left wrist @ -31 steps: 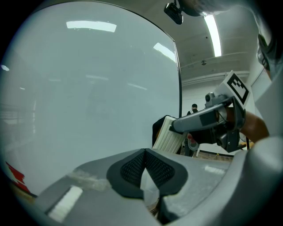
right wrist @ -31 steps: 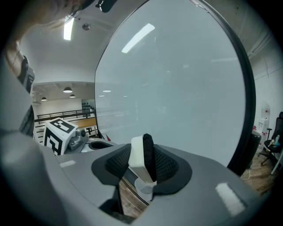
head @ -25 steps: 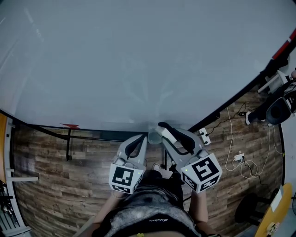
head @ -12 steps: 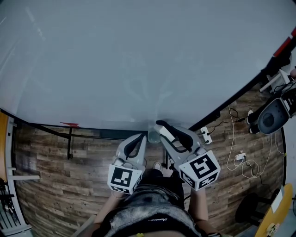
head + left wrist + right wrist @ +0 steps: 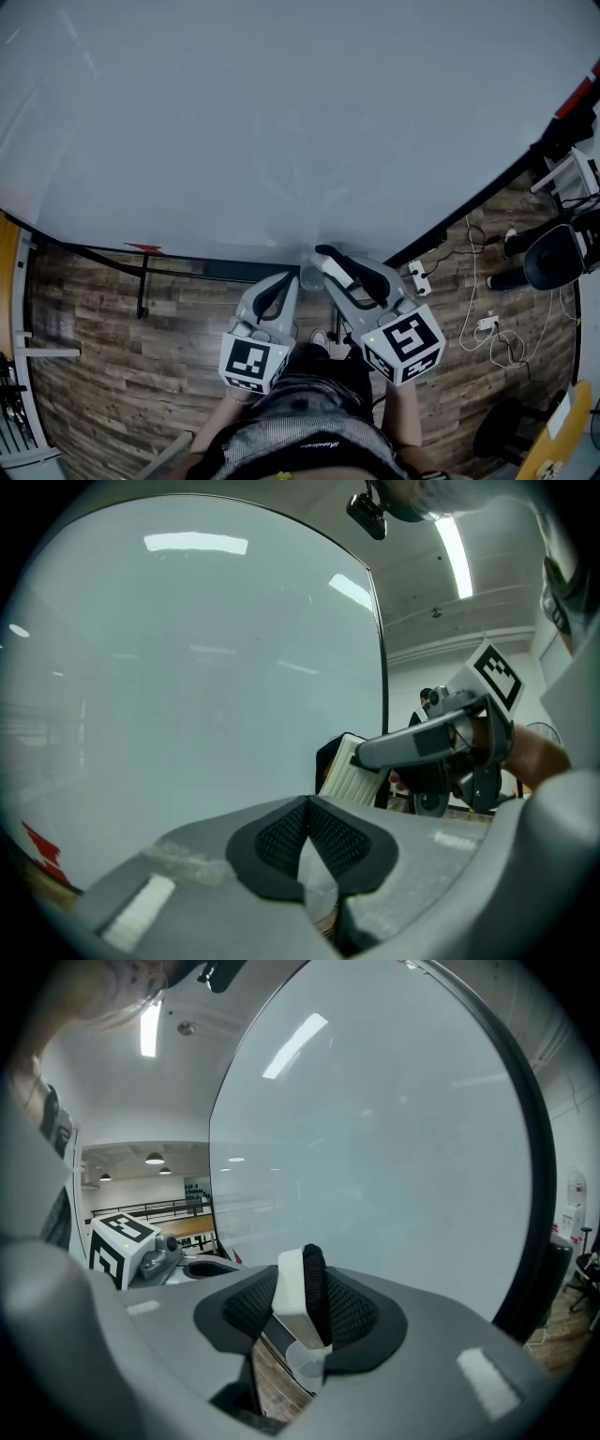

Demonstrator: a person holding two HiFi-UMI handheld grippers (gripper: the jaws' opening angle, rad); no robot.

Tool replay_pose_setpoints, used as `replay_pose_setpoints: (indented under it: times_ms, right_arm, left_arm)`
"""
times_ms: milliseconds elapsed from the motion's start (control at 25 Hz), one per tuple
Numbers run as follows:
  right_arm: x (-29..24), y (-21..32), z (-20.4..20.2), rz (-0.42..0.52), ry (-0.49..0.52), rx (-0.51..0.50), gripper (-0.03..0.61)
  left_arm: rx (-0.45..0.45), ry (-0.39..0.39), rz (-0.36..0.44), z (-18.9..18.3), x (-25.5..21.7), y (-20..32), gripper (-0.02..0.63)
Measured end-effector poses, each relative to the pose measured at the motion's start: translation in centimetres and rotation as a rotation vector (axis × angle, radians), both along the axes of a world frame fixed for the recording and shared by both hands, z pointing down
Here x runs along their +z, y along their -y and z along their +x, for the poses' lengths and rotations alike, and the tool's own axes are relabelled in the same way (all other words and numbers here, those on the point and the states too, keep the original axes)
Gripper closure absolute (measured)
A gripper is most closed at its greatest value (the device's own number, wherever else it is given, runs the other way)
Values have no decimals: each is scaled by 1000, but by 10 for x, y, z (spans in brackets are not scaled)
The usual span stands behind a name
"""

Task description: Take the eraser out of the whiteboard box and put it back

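The eraser [image 5: 302, 1302], a white block with a black felt side, stands upright between the pads of my right gripper [image 5: 300, 1309], which is shut on it. In the head view the eraser [image 5: 332, 263] sits at the tip of the right gripper [image 5: 328, 260], close to the whiteboard's lower edge. A small translucent whiteboard box [image 5: 311, 277] hangs at that edge, just below and between both gripper tips. It also shows right under the eraser, as the box [image 5: 305, 1358]. My left gripper [image 5: 284, 281] is beside it, pads together, holding nothing. From the left gripper [image 5: 307, 810] I see the eraser [image 5: 349, 767] ahead to the right.
The large whiteboard [image 5: 281, 122] fills the upper view, with a black frame [image 5: 469, 202] running down its right side. Wooden floor lies below. Cables and a power strip [image 5: 417, 277] lie at the right, near a dark chair [image 5: 548, 255]. A red mark [image 5: 145, 249] sits at the board's lower left.
Both grippers stay in place with the eraser still held in the right one. Only the dark chair at the far right has shifted a little.
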State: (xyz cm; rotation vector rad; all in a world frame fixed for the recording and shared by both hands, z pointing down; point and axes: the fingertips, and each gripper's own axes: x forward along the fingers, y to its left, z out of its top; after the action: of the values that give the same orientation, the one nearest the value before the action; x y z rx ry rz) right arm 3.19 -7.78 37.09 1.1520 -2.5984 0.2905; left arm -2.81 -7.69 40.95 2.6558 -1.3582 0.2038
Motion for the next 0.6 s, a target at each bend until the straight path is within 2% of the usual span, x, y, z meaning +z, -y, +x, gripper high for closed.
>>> replay_pose_setpoints:
  times_ms: [600]
  right_arm:
    - [0,-1,-2,-3,-6,-24,420]
  left_arm:
    - [-3,16,5,-1,7,-3,614]
